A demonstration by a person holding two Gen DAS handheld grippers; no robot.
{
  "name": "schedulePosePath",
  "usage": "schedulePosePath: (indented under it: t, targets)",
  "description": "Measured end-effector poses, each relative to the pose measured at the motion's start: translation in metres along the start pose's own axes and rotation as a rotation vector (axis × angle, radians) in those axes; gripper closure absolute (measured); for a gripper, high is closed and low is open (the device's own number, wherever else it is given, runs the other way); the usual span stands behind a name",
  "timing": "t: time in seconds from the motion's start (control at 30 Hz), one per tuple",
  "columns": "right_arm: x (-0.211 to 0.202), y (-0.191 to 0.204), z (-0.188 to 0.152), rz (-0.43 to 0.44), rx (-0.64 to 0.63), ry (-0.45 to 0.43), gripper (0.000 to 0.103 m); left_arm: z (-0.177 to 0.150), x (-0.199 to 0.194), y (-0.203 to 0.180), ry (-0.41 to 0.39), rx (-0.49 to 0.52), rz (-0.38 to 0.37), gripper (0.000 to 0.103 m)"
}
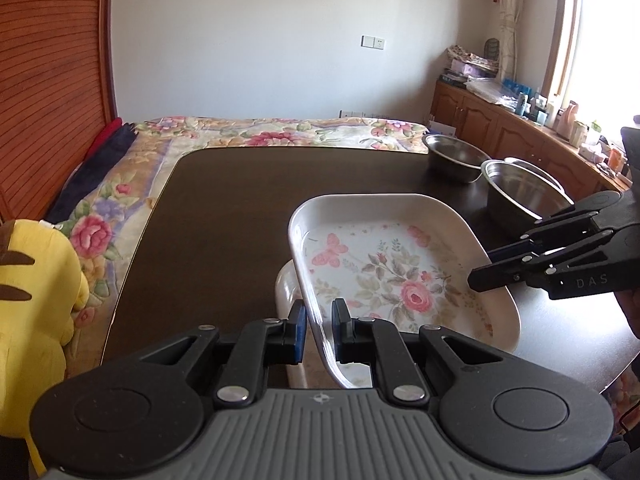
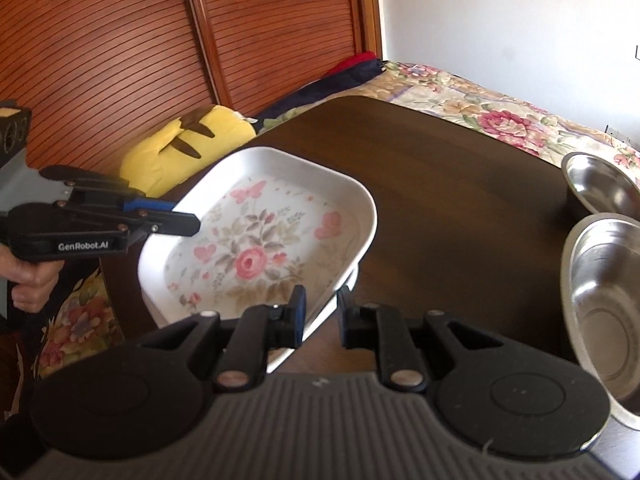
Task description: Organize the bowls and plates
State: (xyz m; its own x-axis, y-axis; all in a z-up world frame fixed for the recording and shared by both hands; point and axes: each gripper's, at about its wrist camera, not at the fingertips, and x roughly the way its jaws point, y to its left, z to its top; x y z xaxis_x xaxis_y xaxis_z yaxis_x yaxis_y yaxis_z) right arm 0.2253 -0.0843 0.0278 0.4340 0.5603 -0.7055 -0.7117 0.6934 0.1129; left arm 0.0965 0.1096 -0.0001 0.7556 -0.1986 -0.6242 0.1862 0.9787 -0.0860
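Observation:
A white rectangular plate with a rose and butterfly print [image 1: 384, 264] [image 2: 256, 240] hangs tilted over the dark table [image 1: 240, 200]. My left gripper [image 1: 319, 320] [image 2: 186, 216] is shut on its near-left rim. On the opposite rim my right gripper [image 2: 322, 308] [image 1: 482, 268] is shut. Under the floral plate a second white plate [image 1: 286, 292] [image 2: 352, 276] lies on the table, mostly hidden. Steel bowls stand at the table's far right: one farther back [image 1: 454, 156] [image 2: 600, 188], one nearer [image 1: 524, 192] [image 2: 604, 300] with another rim showing behind it.
A bed with a floral cover [image 1: 280, 132] borders the table's far and left sides. A yellow plush toy [image 1: 36, 280] [image 2: 180, 148] sits at the slatted wooden headboard [image 2: 120, 40]. A cluttered wooden cabinet [image 1: 500, 120] runs under the window. A hand [image 2: 32, 284] holds the left gripper.

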Motion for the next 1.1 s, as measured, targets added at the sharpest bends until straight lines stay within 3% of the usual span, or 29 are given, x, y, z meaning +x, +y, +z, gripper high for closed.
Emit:
schedulePosePath:
  t: [0.8, 1.1]
  targets:
    - [0.003, 0.007, -0.002, -0.001, -0.065, 0.010, 0.080, -0.010, 0.008, 0.006, 0.023, -0.024, 0.025, 0.086]
    - [-0.016, -0.004, -0.006, -0.026, -0.050, -0.085, 0.080, 0.002, 0.009, 0.002, -0.004, -0.026, 0.049, 0.083]
